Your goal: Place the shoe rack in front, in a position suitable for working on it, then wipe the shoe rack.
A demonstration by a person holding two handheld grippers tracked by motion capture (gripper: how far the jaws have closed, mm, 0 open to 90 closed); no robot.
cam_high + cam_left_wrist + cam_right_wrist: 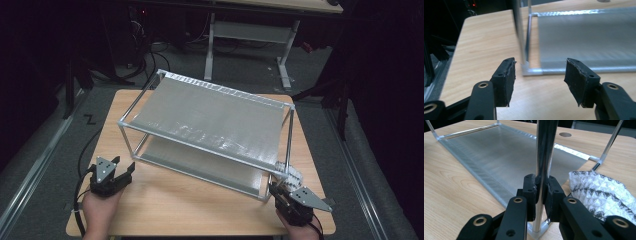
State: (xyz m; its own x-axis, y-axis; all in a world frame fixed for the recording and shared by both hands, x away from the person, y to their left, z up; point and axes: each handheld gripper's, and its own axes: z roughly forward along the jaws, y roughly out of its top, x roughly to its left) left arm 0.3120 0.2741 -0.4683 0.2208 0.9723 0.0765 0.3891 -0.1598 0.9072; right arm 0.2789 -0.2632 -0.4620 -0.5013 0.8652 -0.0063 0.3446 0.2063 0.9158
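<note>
The rack (210,132) stood skewed on the wooden table (165,205). The right hand-held gripper (540,192) was clamped on its near corner post (544,157); the left hand-held gripper (539,75) gaped empty short of the opposite corner. A one-sided pull would likely twist the light frame or slip along the post. Beyond lay dark carpeted floor and another desk (250,30).

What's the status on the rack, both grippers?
Right gripper shut on rack's near corner post. Left gripper open, short of the other near post, nothing held. Silver wad beside right gripper.
</note>
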